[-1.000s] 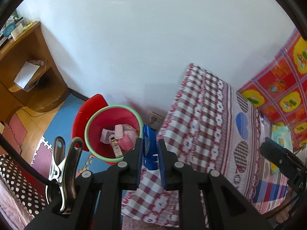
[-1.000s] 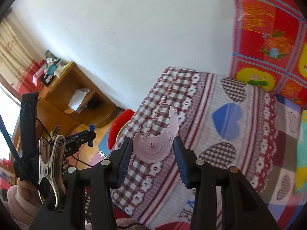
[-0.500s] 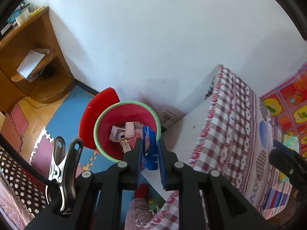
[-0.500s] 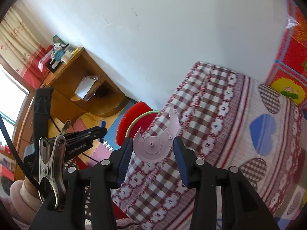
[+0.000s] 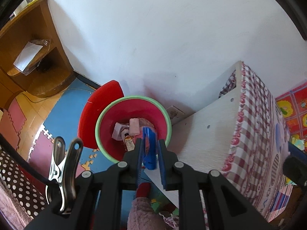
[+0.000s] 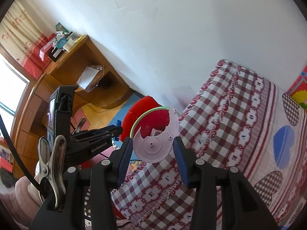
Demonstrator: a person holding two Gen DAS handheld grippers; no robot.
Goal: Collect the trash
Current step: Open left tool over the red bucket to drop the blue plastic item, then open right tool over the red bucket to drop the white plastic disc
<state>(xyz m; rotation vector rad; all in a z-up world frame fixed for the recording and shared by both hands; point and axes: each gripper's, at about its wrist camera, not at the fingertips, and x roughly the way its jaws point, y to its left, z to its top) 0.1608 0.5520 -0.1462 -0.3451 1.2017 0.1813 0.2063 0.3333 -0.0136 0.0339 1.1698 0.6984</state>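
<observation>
From the left wrist view, the left gripper has its two fingers pinching one blue wrapper, which stands up between them and pokes out past the tips. Just beyond the tips sits one red bin with a pale green rim, on the blue floor mat against the white wall. Inside it I count about four scraps: a pink packet, a white carton, a small yellow-labelled piece and something pink behind the wrapper (hard to tell apart). One red lid leans behind the bin. To the right is a white board at the end of the bed, with checked bedding over it.

From the right wrist view, the right gripper holds one pale pink plastic part, a toothed disc with a curved arm, clamped edge to edge between its two blue-padded fingers. It hangs over the edge of the checked bedding, with the bin showing behind it. The left gripper reaches in from the left.
</observation>
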